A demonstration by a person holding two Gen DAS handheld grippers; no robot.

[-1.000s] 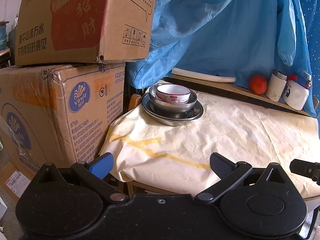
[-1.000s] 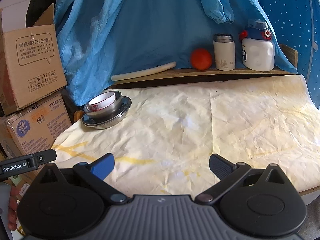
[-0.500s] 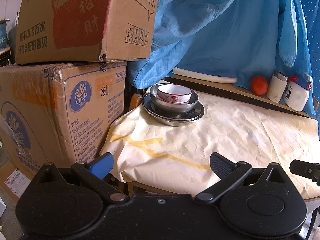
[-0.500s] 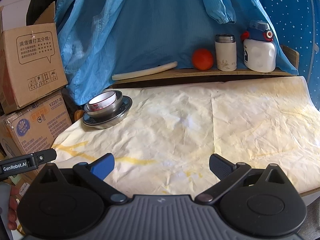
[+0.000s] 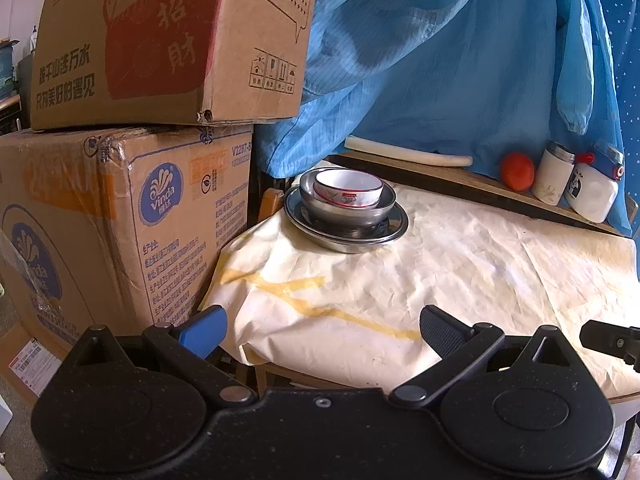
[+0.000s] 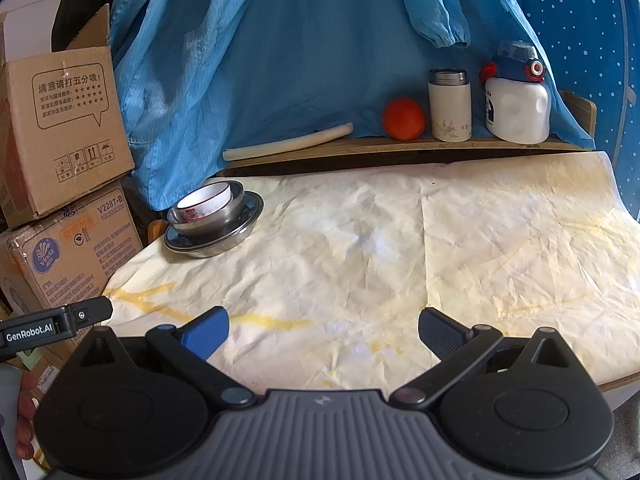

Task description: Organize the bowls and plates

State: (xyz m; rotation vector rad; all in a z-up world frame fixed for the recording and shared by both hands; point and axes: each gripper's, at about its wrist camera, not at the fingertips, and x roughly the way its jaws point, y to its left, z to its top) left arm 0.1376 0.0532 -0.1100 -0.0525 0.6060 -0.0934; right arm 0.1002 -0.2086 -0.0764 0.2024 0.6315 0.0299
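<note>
Here we hold both grippers spread wide with nothing between their jaws: the left gripper (image 5: 322, 330) and the right gripper (image 6: 323, 332) hang over the near edge of the paper-covered table (image 6: 500, 248). Well ahead of the left jaws, slightly left of their gap, the white bowl (image 5: 347, 188) sits nested in a steel bowl (image 5: 344, 210) on a steel plate (image 5: 394, 227). From the right jaws the stack lies far ahead, to the left.
</note>
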